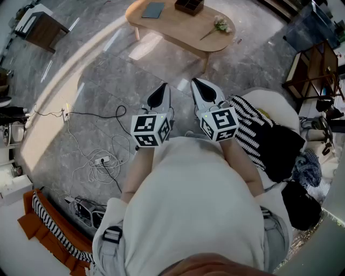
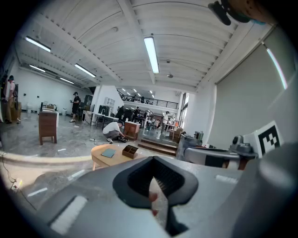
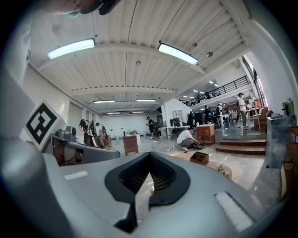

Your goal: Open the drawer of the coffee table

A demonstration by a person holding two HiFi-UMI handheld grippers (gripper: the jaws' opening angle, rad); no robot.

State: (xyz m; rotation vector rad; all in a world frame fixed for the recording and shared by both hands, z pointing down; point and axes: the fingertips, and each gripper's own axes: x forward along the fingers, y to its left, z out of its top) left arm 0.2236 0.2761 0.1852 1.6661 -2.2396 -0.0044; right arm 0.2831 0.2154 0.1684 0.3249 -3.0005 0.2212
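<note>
The oval wooden coffee table (image 1: 178,27) stands a good way ahead of me on the grey floor. It carries a blue book (image 1: 153,9), a brown divided box (image 1: 188,5) and a small bunch of flowers (image 1: 220,24). No drawer front shows in any view. My left gripper (image 1: 159,94) and right gripper (image 1: 201,87) are held side by side in front of my body, both shut and empty, well short of the table. The table appears beyond the jaws in the left gripper view (image 2: 104,157) and in the right gripper view (image 3: 222,168).
Cables and a power strip (image 1: 102,160) lie on the floor to my left. A striped cloth (image 1: 253,129) hangs over a pale seat on my right. A dark side table (image 1: 43,29) stands far left and a wooden rack (image 1: 312,67) far right. People work in the background (image 2: 113,130).
</note>
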